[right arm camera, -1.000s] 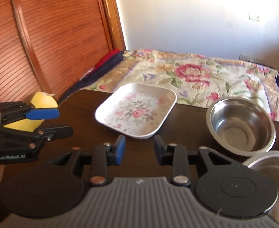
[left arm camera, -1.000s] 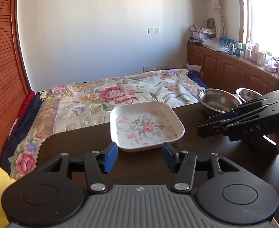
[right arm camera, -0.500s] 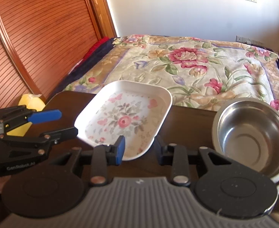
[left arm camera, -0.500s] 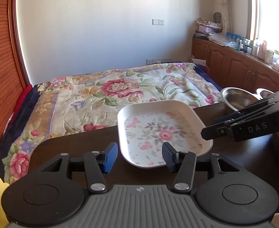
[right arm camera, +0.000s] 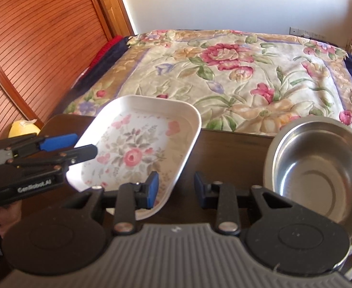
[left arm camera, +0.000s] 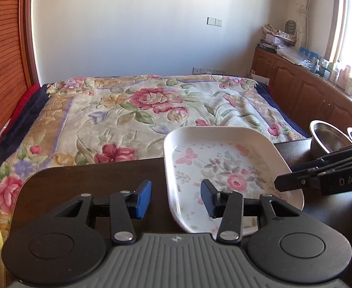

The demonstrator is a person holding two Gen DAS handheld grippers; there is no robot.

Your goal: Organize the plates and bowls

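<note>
We see a dark wooden table (left arm camera: 84, 180) with a rounded corner, a white floral square plate (right arm camera: 137, 148) lying on it, a steel bowl (right arm camera: 317, 168) to its right, apart from it

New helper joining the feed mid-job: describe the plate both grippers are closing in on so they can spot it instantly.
Find the dark wooden table at the foot of the floral bedspread. On its far edge lies the white plate, between the left gripper and the right gripper. Unlike the round steel bowl beside it, it is shallow, rounded-rectangular, and printed with pink roses and butterflies.
</note>
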